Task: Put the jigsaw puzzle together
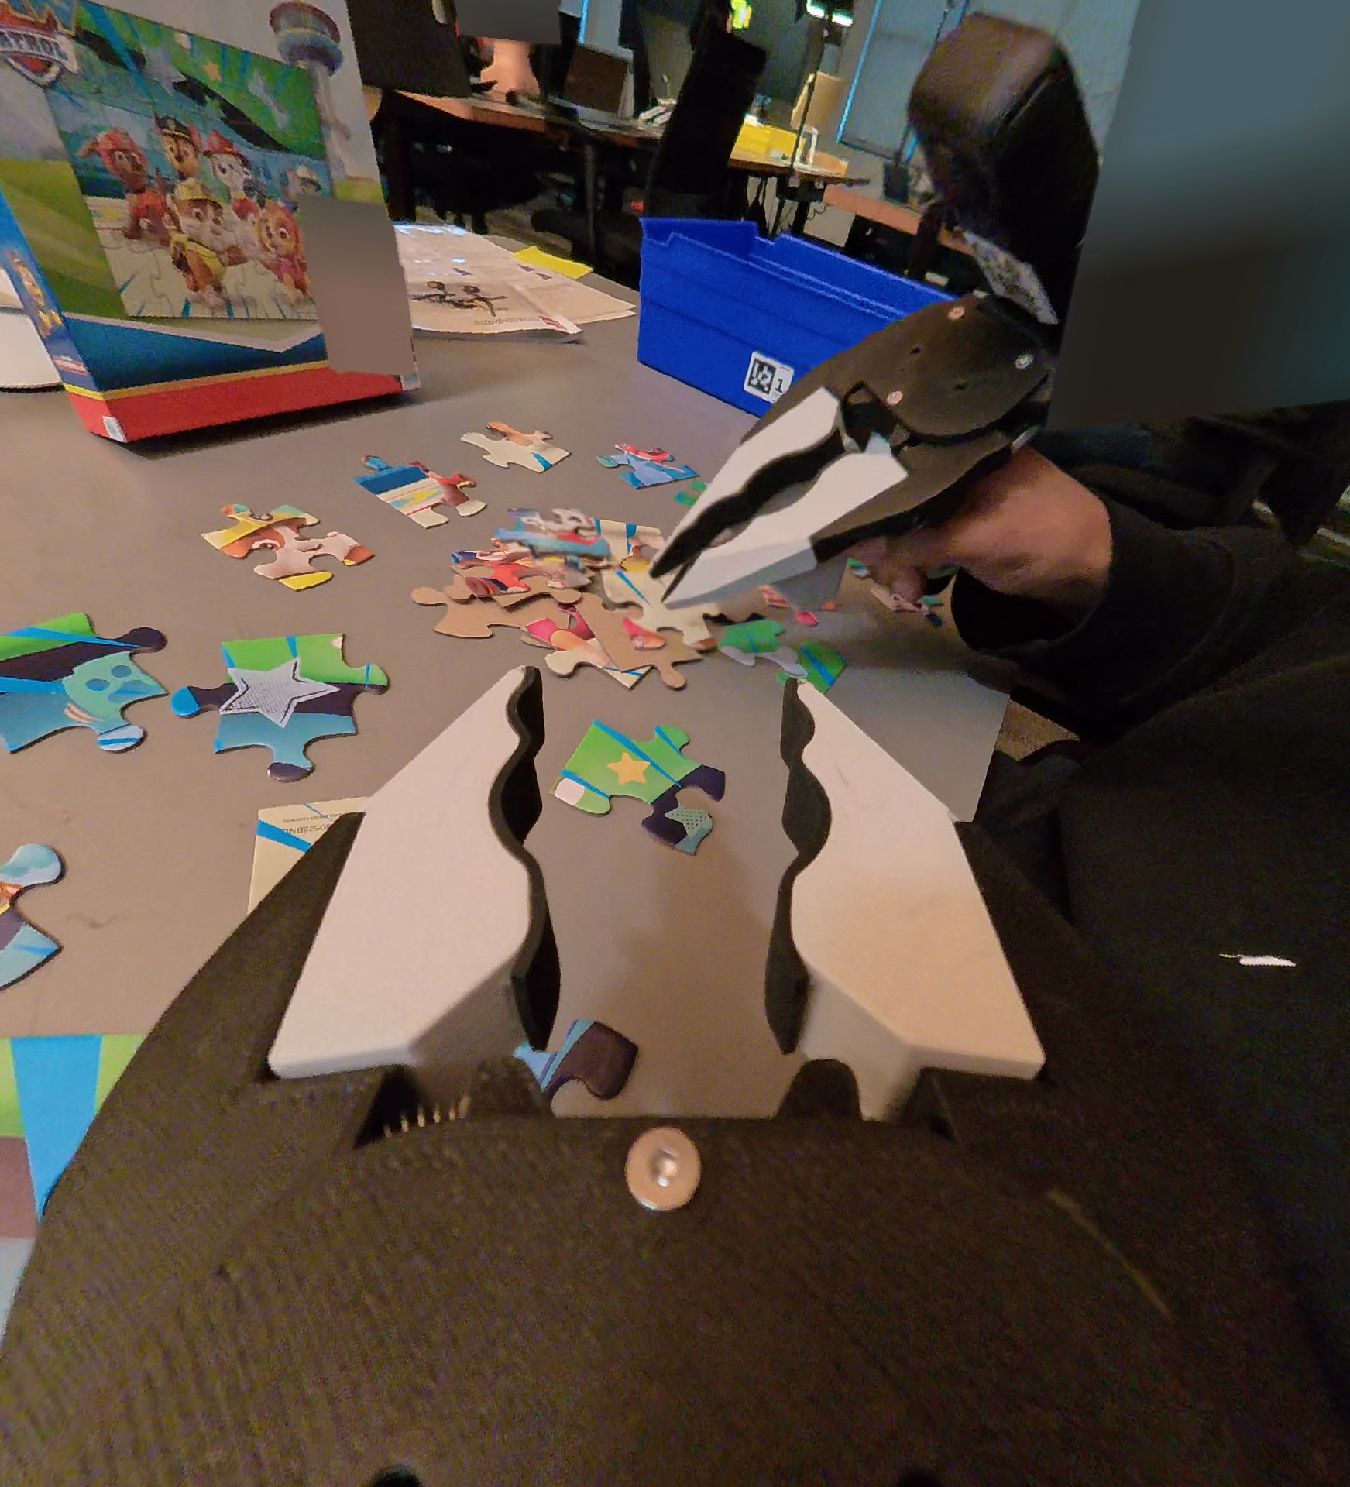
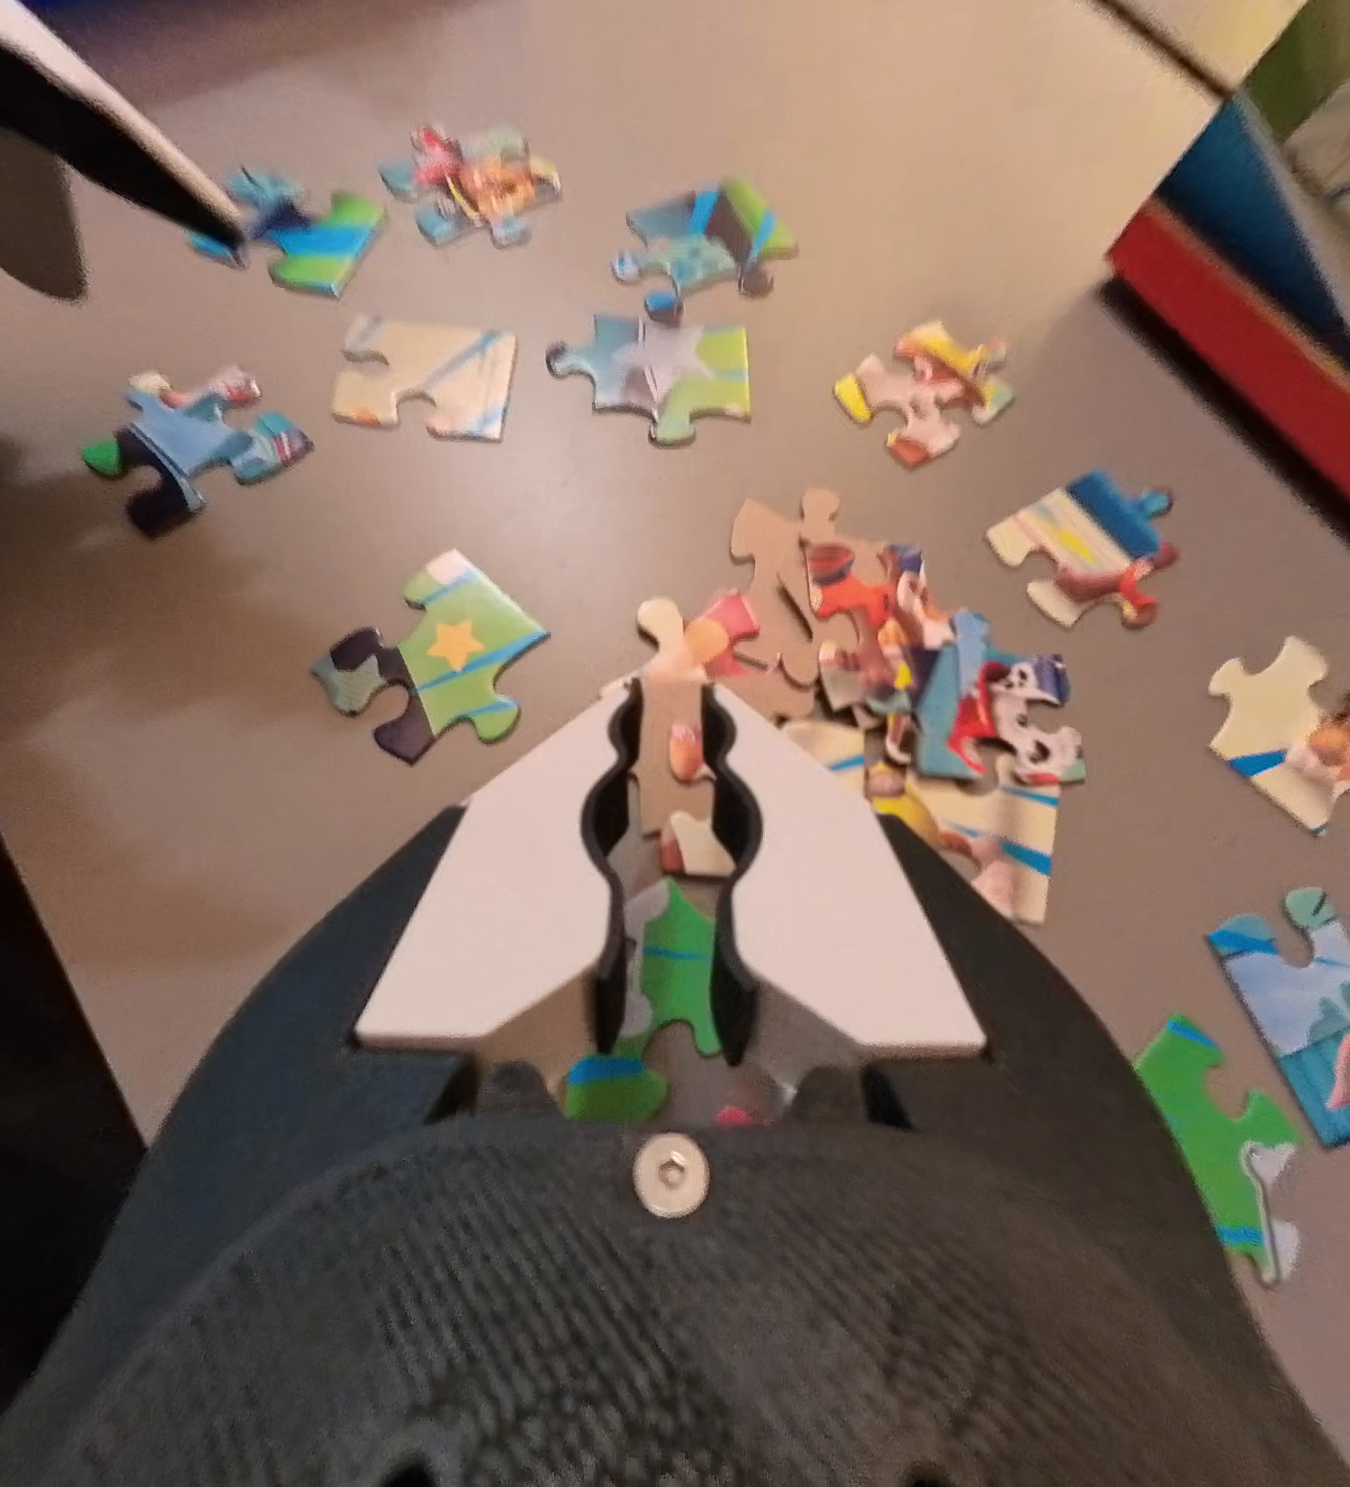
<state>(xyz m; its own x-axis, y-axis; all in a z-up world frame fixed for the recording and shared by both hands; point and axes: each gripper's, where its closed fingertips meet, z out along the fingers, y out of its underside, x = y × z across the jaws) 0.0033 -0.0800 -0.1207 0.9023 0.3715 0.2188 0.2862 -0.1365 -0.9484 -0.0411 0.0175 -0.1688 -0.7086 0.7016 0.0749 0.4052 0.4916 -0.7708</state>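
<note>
No two puzzle pieces are joined yet: about a dozen lie apart, face up, on the grey tabletop (image 1: 132, 499), the rest in a heap (image 1: 567, 595) near its edge on your side. Your left gripper (image 1: 659, 692) hovers with fingers wide apart over the green star piece (image 1: 639, 776), holding nothing. Your right gripper (image 2: 671, 692) has its fingers nearly closed on a piece from the heap (image 2: 667, 668); blur hides whether they press.
</note>
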